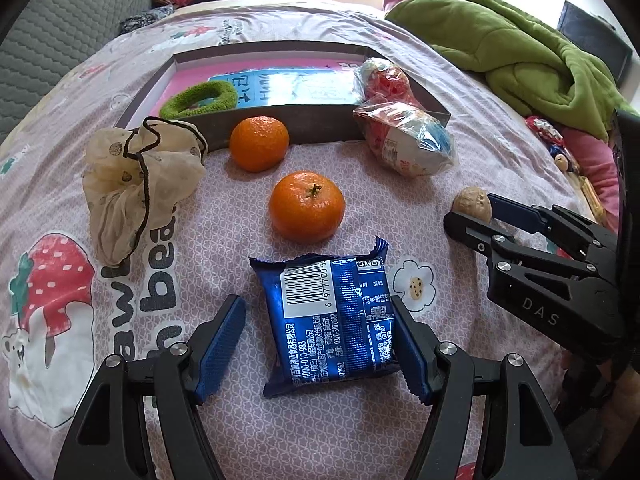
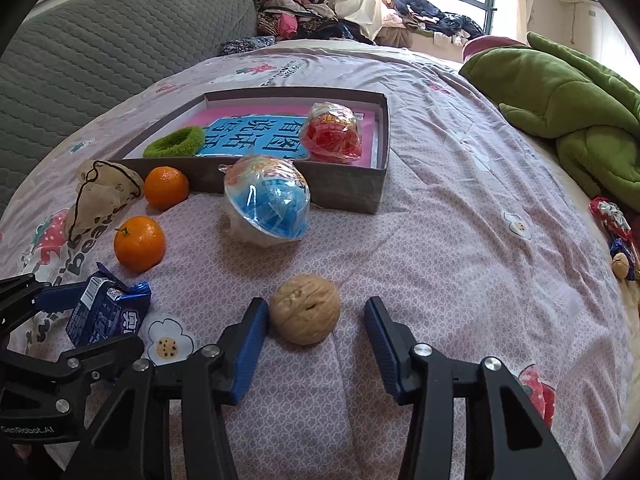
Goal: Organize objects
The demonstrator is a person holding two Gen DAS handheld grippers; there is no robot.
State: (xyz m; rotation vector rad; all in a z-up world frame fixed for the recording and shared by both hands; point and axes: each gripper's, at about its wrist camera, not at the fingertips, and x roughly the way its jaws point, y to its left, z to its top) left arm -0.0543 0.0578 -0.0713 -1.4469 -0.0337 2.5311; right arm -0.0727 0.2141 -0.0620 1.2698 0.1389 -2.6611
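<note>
A blue snack packet [image 1: 332, 320] lies on the bed between the fingers of my open left gripper [image 1: 320, 344]; the right pad touches its edge, the left is apart. A walnut [image 2: 306, 308] lies between the fingers of my open right gripper [image 2: 316, 340], touching the left pad. Two oranges [image 1: 306, 211] [image 1: 259, 143], a beige scrunchie [image 1: 136, 176] and a blue wrapped toy [image 2: 266, 204] lie before a shallow grey box [image 2: 348, 188]. The box holds a green hair band [image 2: 174, 142] and a red wrapped toy [image 2: 332, 132].
A green blanket [image 2: 568, 96] is heaped at the right. Wrapped sweets and another walnut [image 2: 620, 240] lie by the right edge of the bed. A grey quilted headboard [image 2: 100, 48] and piled clothes [image 2: 296, 16] stand behind.
</note>
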